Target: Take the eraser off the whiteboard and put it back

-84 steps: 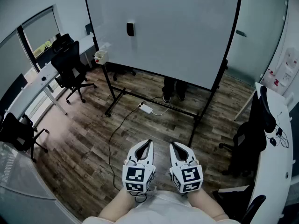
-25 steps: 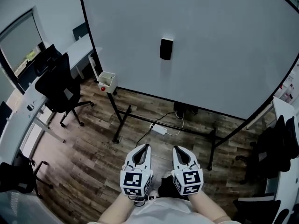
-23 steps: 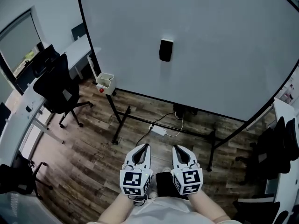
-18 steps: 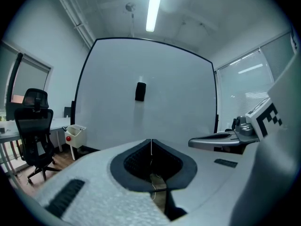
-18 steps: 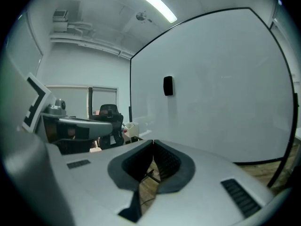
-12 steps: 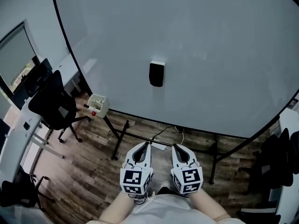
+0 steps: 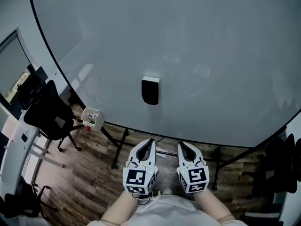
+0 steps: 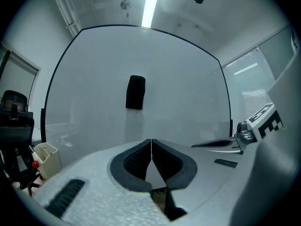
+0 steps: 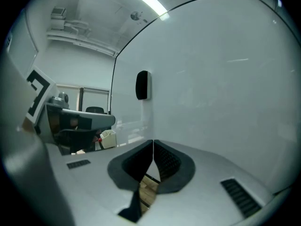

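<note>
A black eraser (image 7: 150, 91) sticks to the large whiteboard (image 7: 211, 55), upright, near the board's lower middle. It also shows in the left gripper view as the eraser (image 8: 135, 92) and in the right gripper view as the eraser (image 9: 142, 85). My left gripper (image 7: 148, 144) and right gripper (image 7: 184, 147) are side by side below the eraser, pointing at the board and apart from it. Both are shut with nothing between their jaws: left gripper (image 8: 151, 142), right gripper (image 9: 153, 144).
A small white marker box (image 7: 91, 117) hangs on the board's stand at lower left. A black office chair (image 7: 47, 114) and desk stand at the left. Another dark chair (image 7: 277, 168) is at the right. The stand's legs (image 7: 117, 149) cross the wooden floor ahead.
I have walked closer to the whiteboard; it now fills most of the head view and the eraser looks larger and nearer. Both grippers stayed shut and side by side.
</note>
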Action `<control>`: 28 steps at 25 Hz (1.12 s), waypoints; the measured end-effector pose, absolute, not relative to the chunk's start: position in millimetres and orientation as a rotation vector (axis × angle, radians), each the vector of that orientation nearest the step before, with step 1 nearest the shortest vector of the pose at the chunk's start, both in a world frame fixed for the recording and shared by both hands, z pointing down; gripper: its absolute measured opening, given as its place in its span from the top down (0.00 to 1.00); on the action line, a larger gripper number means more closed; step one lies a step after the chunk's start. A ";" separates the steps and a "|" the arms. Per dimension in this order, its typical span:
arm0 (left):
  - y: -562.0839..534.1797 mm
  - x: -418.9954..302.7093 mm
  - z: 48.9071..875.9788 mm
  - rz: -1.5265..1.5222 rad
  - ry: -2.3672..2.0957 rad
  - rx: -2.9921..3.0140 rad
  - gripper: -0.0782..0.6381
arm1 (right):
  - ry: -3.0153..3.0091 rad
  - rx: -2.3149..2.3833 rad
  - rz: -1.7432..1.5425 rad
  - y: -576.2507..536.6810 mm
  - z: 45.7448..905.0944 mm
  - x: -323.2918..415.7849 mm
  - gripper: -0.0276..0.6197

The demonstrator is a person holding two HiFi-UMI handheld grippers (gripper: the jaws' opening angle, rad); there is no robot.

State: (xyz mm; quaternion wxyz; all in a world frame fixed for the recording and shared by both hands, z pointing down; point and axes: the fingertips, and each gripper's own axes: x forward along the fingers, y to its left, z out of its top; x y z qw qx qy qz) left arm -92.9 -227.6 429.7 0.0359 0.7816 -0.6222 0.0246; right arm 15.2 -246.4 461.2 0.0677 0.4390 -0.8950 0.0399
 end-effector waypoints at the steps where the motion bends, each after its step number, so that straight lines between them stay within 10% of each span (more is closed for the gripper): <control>1: -232.9 -94.0 425.5 0.070 -1.909 2.411 0.87 | -2.694 1.336 0.113 -249.6 457.8 14.8 0.91; 12: -278.7 -107.4 374.3 -0.004 -1.849 2.516 0.86 | -2.643 1.499 0.048 -274.7 419.4 5.6 0.91; 15: -287.9 -108.0 359.4 -0.036 -1.802 2.538 0.63 | -2.640 1.525 0.048 -278.2 416.0 0.9 0.91; 28: -329.9 -108.8 316.8 -0.068 -1.887 2.568 0.46 | -2.562 1.571 0.077 -279.3 433.6 -9.9 0.91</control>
